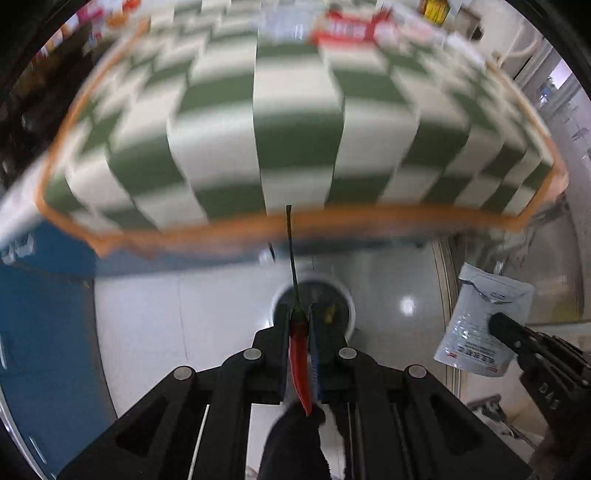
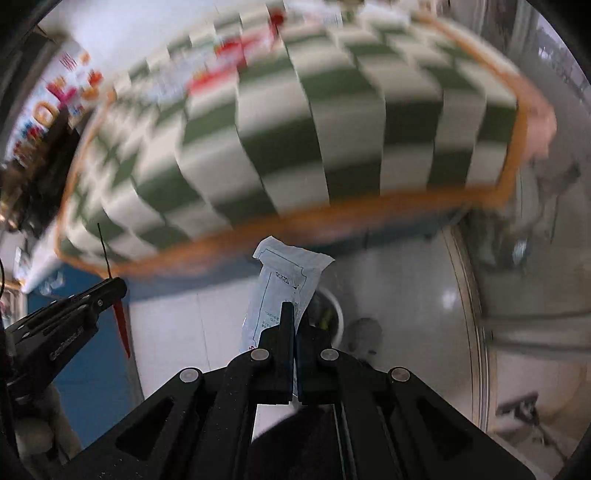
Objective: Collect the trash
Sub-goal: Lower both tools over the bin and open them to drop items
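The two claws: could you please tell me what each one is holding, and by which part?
Left claw pinches a red chili pepper near its stem end. Right claw grips a white packet by its lower half.

We count two tools: the left tool (image 1: 299,314) and the right tool (image 2: 293,314), each with its two fingers clamped on one item. One red chilli (image 1: 300,363), long stem up. One white pouch (image 2: 282,284) with printed text. One worktop (image 1: 295,110), checked green and white, orange-edged. One round white bin (image 1: 343,299) on the floor, with one yellowish scrap inside. At the worktop's far edge, red-and-white packets (image 1: 351,26); blur stops our count there.
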